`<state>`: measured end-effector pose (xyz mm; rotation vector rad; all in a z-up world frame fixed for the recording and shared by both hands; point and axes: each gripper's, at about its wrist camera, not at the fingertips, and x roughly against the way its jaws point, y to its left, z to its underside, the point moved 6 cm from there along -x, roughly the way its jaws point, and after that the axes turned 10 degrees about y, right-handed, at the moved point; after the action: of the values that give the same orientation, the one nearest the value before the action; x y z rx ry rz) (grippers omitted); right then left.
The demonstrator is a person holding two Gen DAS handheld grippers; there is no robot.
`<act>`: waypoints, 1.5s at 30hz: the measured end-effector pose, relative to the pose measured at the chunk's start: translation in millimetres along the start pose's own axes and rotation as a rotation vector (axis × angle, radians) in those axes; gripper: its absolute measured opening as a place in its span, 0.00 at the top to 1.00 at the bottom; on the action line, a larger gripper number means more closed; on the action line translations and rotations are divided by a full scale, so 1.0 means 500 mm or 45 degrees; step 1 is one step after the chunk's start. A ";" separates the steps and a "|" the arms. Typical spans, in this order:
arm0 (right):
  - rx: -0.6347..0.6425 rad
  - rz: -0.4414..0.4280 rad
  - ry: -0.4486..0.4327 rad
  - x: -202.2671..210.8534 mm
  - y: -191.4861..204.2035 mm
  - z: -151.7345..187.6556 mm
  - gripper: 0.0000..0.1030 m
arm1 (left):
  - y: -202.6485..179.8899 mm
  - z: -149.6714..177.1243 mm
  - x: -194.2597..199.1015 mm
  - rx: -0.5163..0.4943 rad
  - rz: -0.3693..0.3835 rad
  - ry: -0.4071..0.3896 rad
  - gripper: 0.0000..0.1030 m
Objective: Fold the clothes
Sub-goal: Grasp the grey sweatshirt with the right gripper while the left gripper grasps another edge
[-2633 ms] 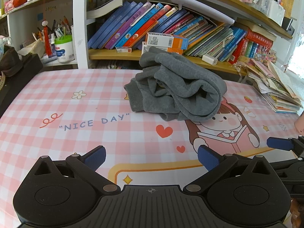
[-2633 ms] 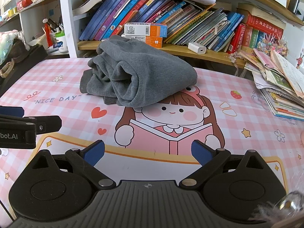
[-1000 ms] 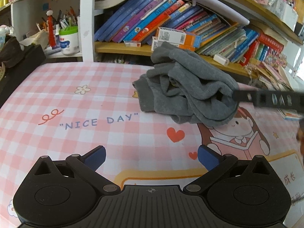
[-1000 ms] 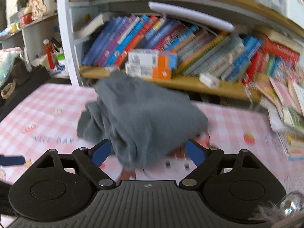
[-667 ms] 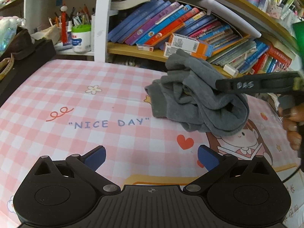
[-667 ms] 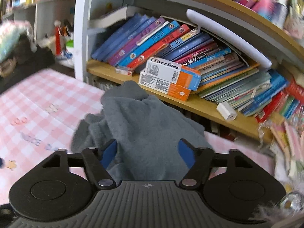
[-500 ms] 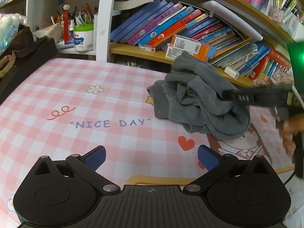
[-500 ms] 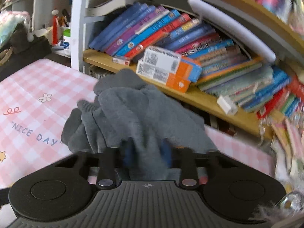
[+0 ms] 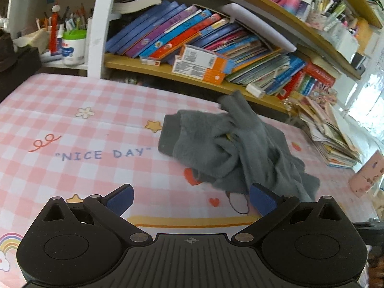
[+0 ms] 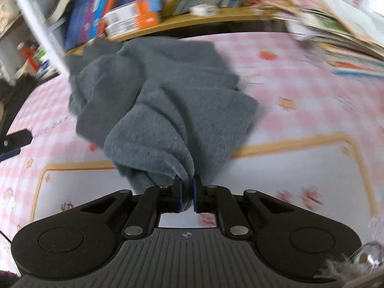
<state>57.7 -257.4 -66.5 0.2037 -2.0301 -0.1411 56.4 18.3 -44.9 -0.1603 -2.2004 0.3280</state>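
Where blur smears shelves, garment (image 10: 156,100) edge pinched.

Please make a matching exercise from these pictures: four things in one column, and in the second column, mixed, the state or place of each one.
Things
1. left claw
2. right claw
3. grey garment
4. orange-and-white boxes

States or places
A. on the wooden shelf, in front of the books
B. open, holding nothing
C. crumpled on the pink checked tablecloth
D. shut on a fold of cloth

Pairs: 1-B, 2-D, 3-C, 4-A
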 end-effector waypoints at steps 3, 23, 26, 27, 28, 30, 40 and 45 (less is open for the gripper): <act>-0.089 0.022 -0.009 0.040 -0.037 0.033 0.93 | -0.018 0.006 -0.010 -0.042 0.004 0.038 0.01; -0.079 0.242 -0.011 0.137 -0.127 0.123 0.91 | -0.159 -0.046 -0.006 -0.269 0.173 0.088 0.33; -0.013 0.241 -0.009 0.137 -0.126 0.125 0.89 | -0.169 -0.059 -0.014 -0.182 0.190 0.039 0.31; 0.015 0.241 -0.015 0.136 -0.123 0.123 0.85 | -0.169 -0.058 -0.021 -0.128 0.202 0.036 0.31; 0.042 0.240 -0.021 0.136 -0.121 0.122 0.82 | -0.169 -0.056 -0.028 -0.074 0.214 0.037 0.31; 0.122 0.243 -0.053 0.138 -0.110 0.117 0.62 | -0.165 -0.043 -0.047 0.026 0.240 0.066 0.31; 0.670 0.264 -0.107 0.059 -0.016 0.106 0.42 | -0.106 -0.024 -0.123 0.533 0.402 0.100 0.31; 0.555 0.209 -0.041 0.037 -0.049 0.104 0.85 | -0.068 -0.032 -0.185 0.741 0.416 0.144 0.36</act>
<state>4.9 -284.8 -78.4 0.3061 -2.0794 0.4069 124.9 -32.9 -96.3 -0.2085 -1.8773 1.0932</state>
